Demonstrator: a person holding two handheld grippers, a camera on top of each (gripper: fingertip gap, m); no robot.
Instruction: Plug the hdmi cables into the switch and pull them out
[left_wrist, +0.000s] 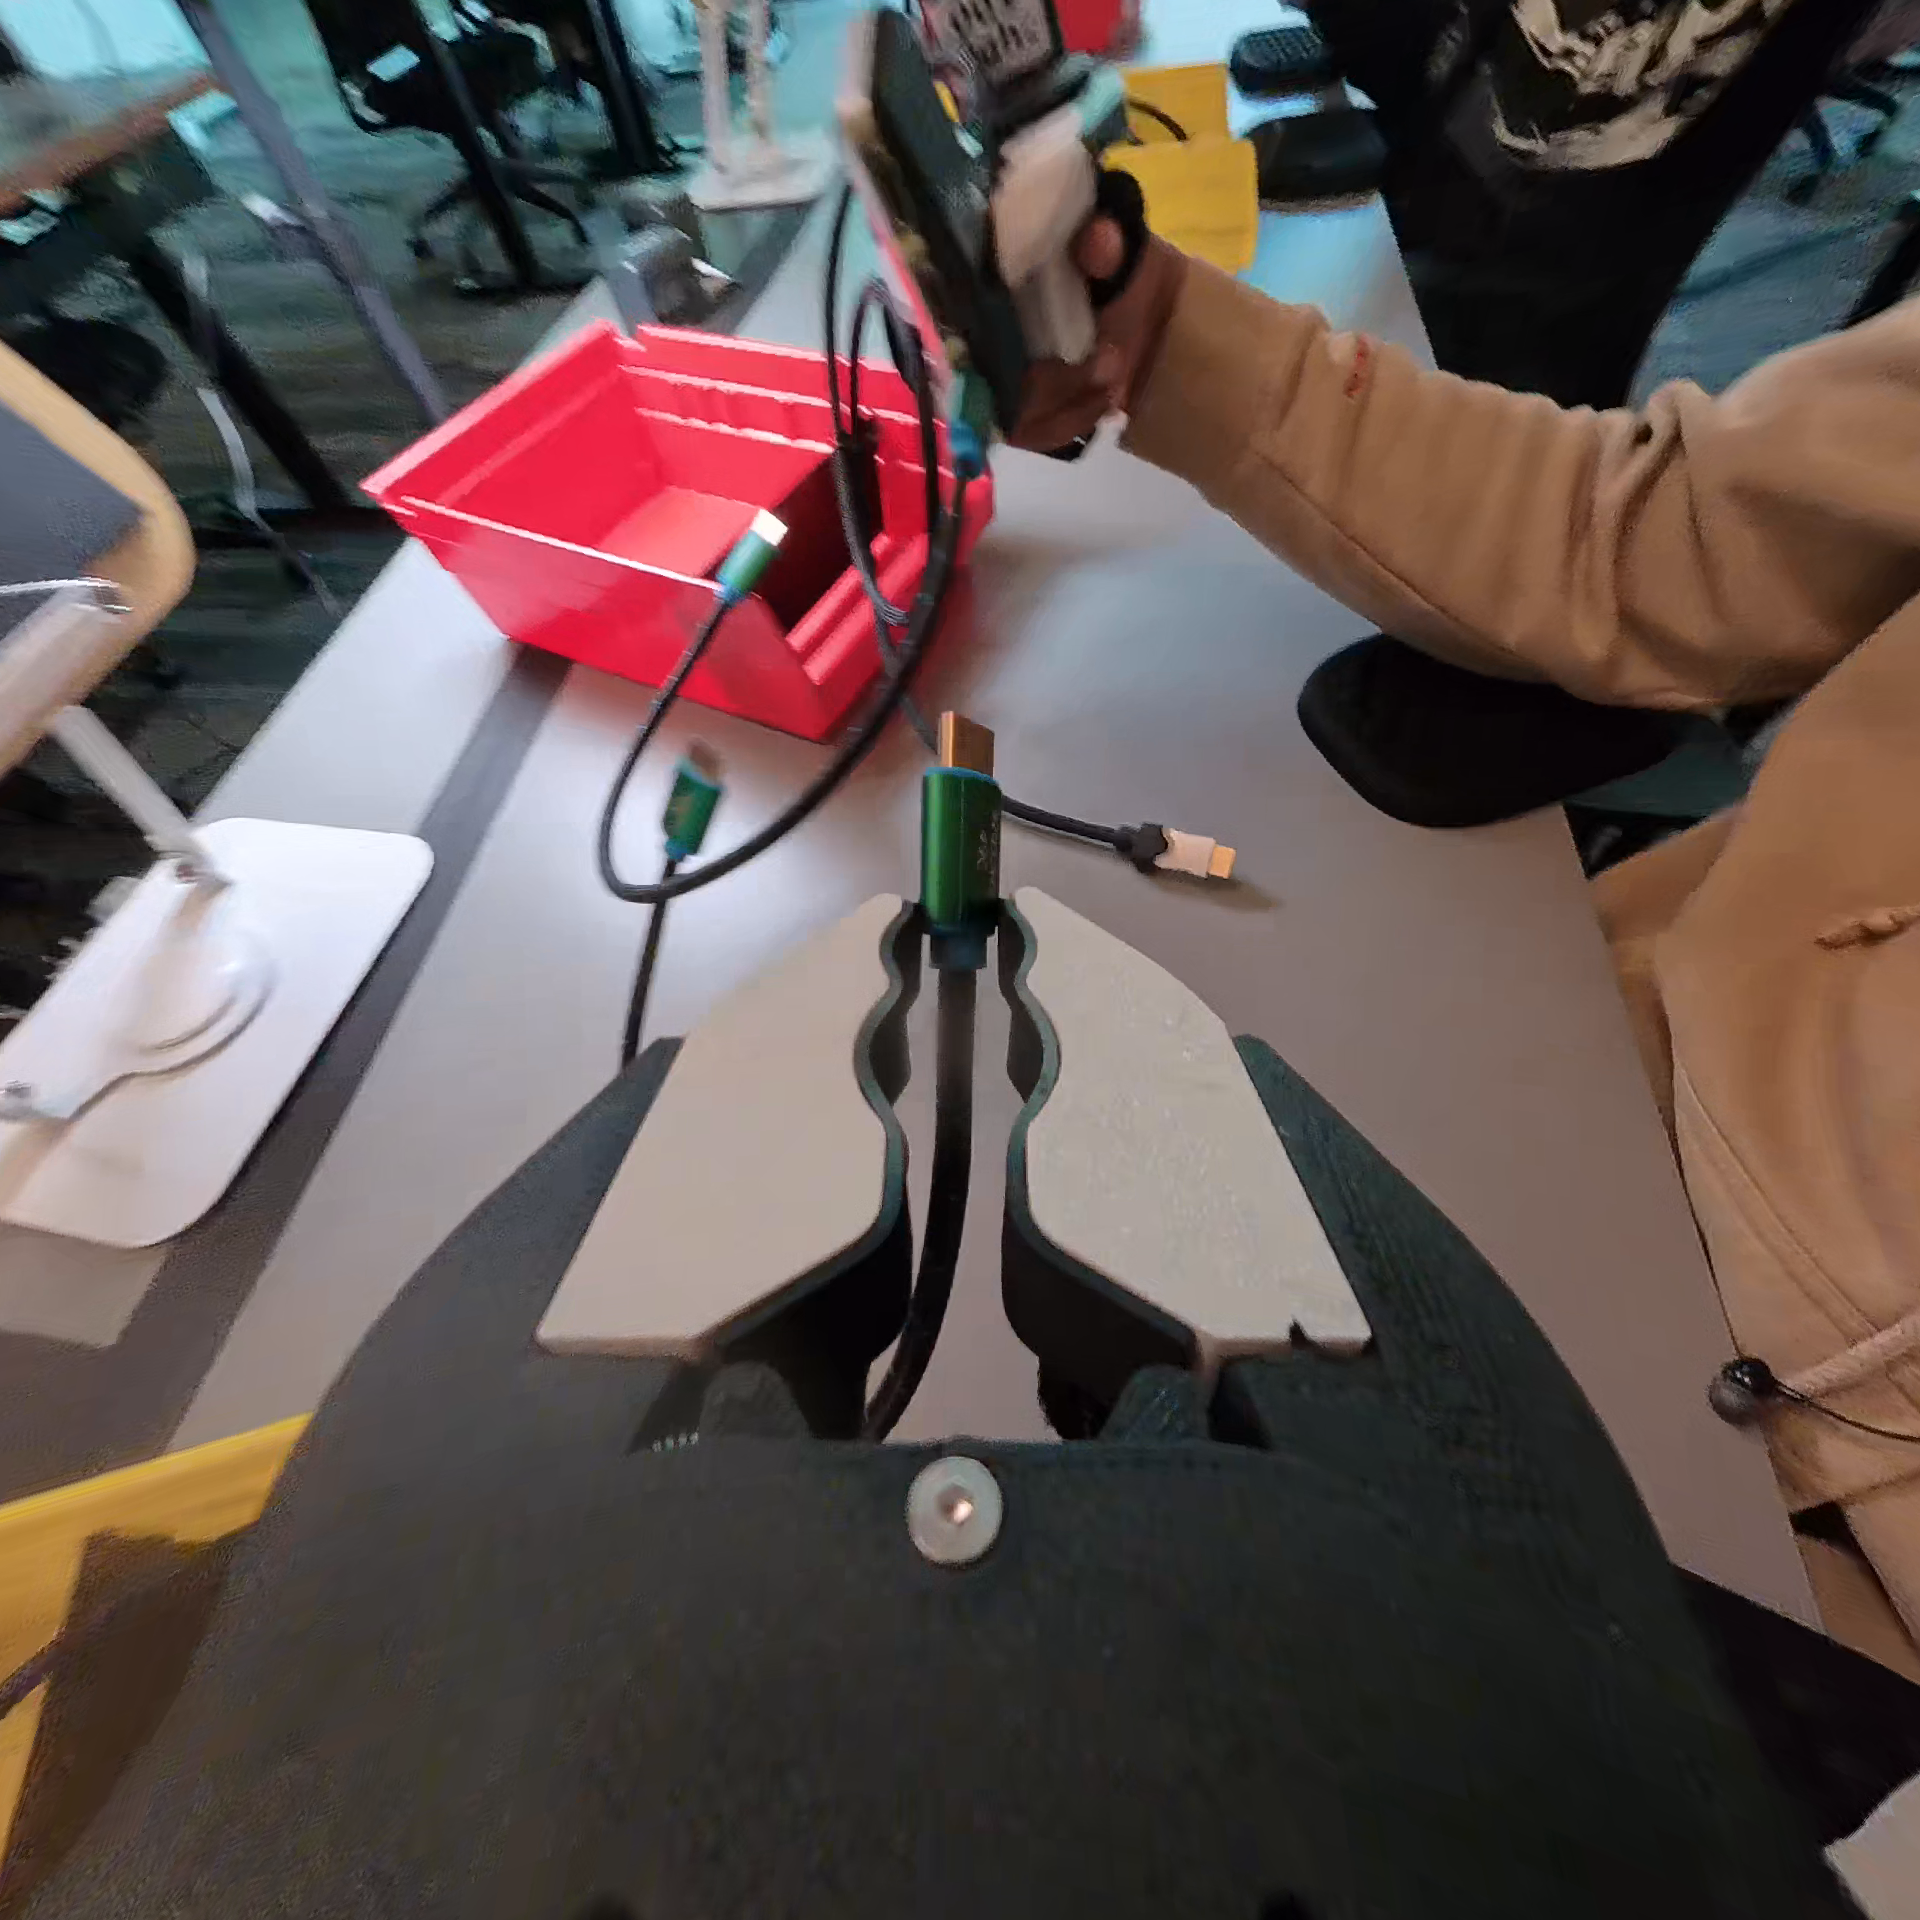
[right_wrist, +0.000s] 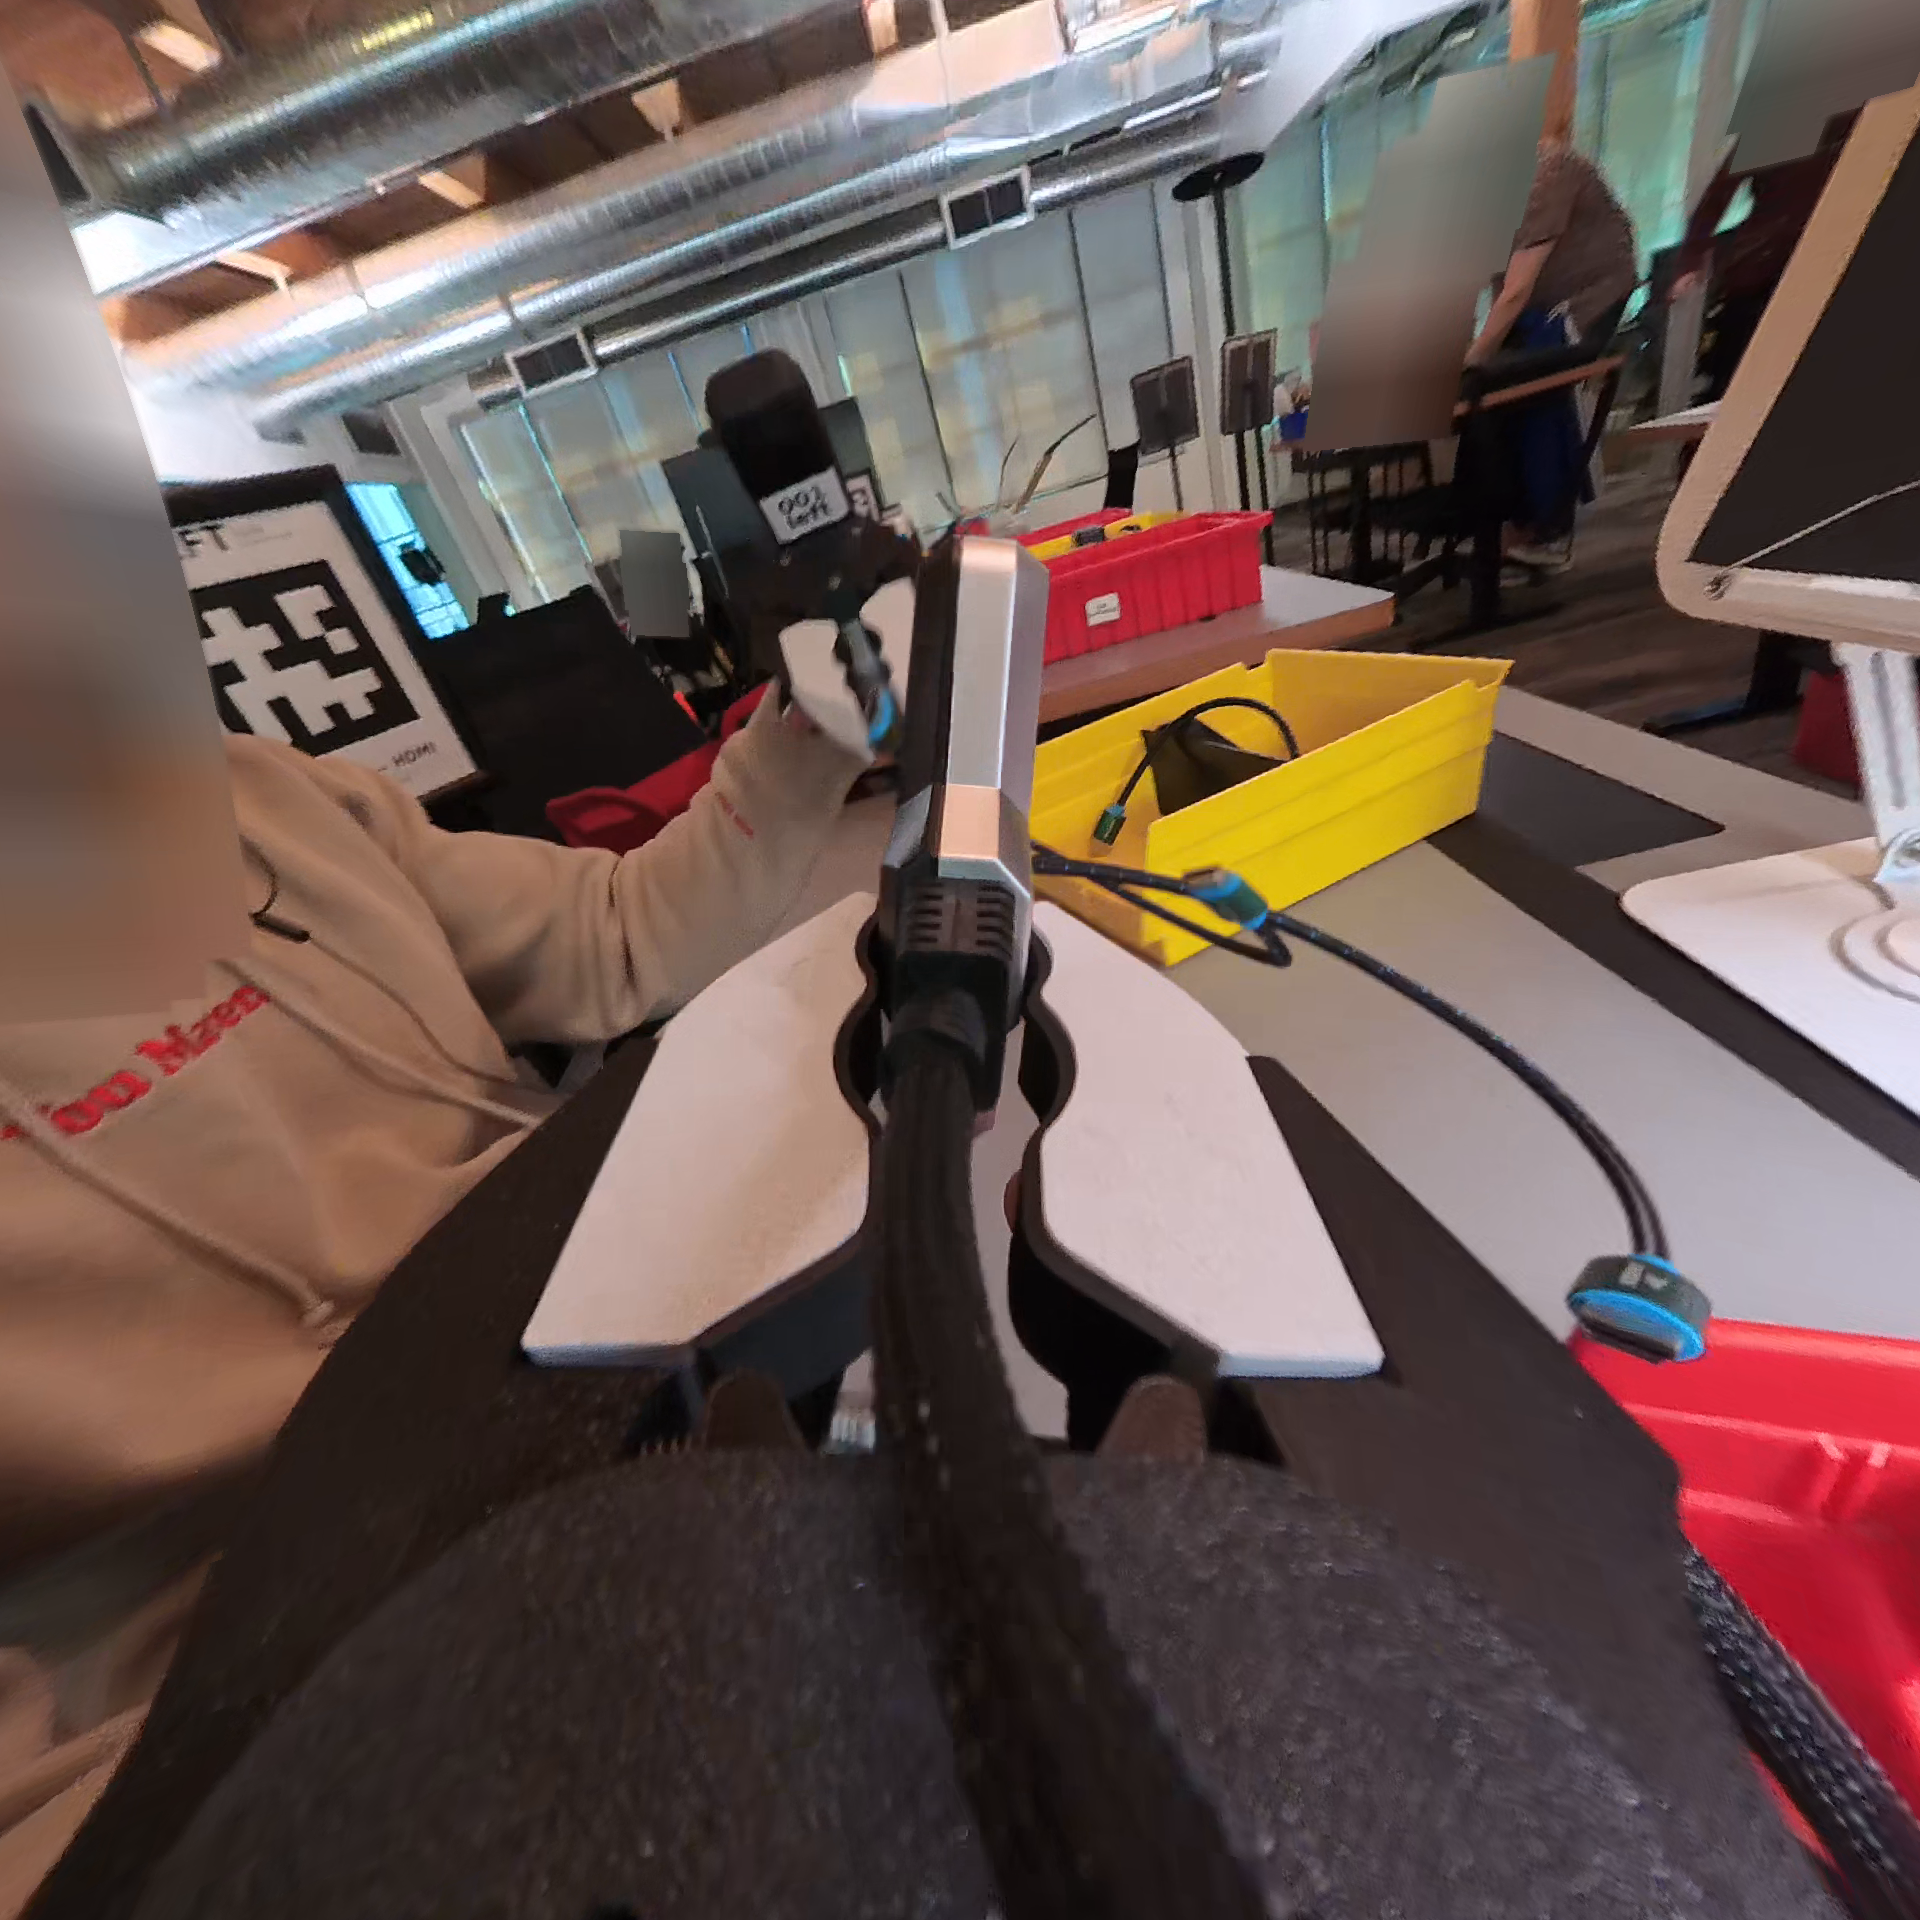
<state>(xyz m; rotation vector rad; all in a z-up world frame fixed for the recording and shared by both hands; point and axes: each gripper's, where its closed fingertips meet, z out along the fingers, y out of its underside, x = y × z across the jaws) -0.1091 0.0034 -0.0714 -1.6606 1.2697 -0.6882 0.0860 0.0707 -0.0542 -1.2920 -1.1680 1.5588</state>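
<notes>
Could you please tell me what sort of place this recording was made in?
Probably an open-plan office or lab workspace. A grey desk holds a red bin, a yellow bin and a monitor on a white stand; farther off are more desks, office chairs, exposed ceiling ducts and a person standing at a desk.

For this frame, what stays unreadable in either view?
- Left wrist view: the switch in the right gripper is motion-blurred, so its ports are unreadable.
- Right wrist view: the switch shows edge-on, port face hidden.
- Right wrist view: the switch hides the green plug's tip.
</notes>
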